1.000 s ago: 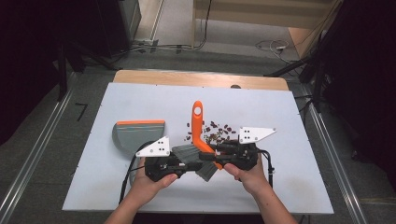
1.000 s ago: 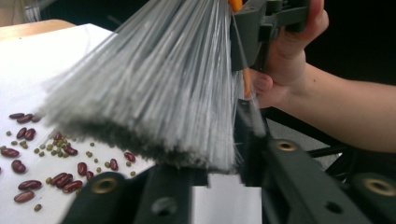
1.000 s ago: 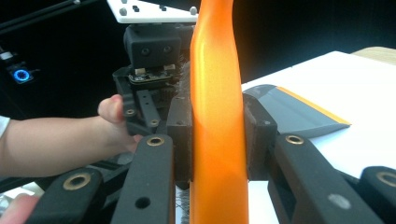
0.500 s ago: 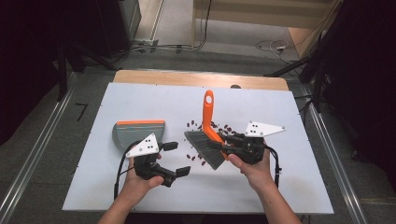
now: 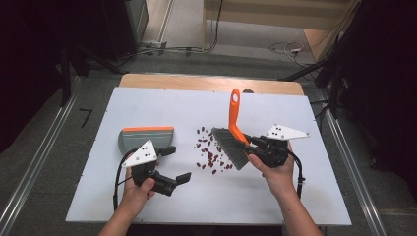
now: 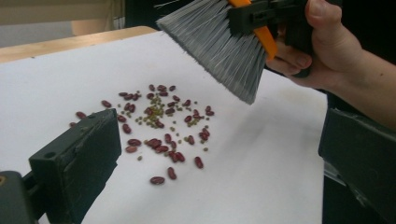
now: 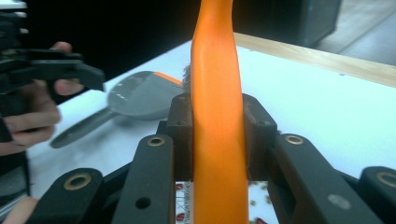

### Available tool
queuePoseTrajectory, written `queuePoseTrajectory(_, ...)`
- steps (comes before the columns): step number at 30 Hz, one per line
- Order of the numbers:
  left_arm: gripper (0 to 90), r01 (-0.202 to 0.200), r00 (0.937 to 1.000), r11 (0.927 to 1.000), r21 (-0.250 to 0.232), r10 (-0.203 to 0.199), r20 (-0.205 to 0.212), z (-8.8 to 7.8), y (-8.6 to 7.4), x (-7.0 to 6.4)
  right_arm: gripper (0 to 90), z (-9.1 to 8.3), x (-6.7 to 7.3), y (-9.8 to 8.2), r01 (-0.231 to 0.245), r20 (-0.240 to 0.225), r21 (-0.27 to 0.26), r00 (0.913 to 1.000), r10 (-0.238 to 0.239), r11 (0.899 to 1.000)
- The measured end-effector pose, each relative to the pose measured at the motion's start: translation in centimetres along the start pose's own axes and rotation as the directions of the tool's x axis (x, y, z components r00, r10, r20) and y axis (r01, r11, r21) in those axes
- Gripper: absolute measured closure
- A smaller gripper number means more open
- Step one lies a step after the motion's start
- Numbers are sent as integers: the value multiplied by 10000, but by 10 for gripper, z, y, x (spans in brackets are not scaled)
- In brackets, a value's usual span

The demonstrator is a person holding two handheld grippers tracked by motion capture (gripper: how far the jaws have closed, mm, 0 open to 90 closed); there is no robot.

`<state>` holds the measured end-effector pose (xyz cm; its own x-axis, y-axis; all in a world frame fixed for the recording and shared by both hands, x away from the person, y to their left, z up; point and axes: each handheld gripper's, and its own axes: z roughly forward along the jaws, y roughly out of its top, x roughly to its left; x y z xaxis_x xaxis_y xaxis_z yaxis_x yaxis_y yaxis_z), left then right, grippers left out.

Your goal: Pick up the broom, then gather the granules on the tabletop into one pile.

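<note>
A hand brush with an orange handle (image 5: pixel 235 109) and grey bristles (image 5: pixel 229 149) hangs tilted over the white board, just right of scattered red and green beans (image 5: pixel 209 152). My right gripper (image 5: pixel 251 142) is shut on the handle (image 7: pixel 217 116). In the left gripper view the bristles (image 6: pixel 219 42) hover above the beans (image 6: pixel 159 121). A grey dustpan (image 5: pixel 142 139) with an orange rim lies at the left. My left gripper (image 5: pixel 177 163) sits just in front of and right of the dustpan. Its jaws have just been opening and now stand wide with nothing between them (image 6: pixel 219 158).
The white board (image 5: pixel 147 103) lies on a wooden table with metal rails on both sides. In the right gripper view the dustpan (image 7: pixel 140 95) lies beyond the left hand and its gripper (image 7: pixel 60 70). Cables trail from both grippers toward the near edge.
The left gripper let go of the brush head, opened wide and drew left toward the dustpan. The right gripper carried the brush to the right, past the beans.
</note>
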<state>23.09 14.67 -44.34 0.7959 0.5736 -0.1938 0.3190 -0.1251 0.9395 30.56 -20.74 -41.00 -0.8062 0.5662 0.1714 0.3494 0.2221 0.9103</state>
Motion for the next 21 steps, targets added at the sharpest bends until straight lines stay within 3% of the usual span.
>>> queuePoseTrajectory(9,0,-101,9994,9999,-28,100,-335,-10,-2,9,683,-6,-16,-2,-210,813,140,9965,198,9997)
queuePoseTrajectory(21,0,66,9963,10000,-57,-71,-860,-25,-6,23,683,-13,-29,-3,-382,1770,331,9837,318,9987)
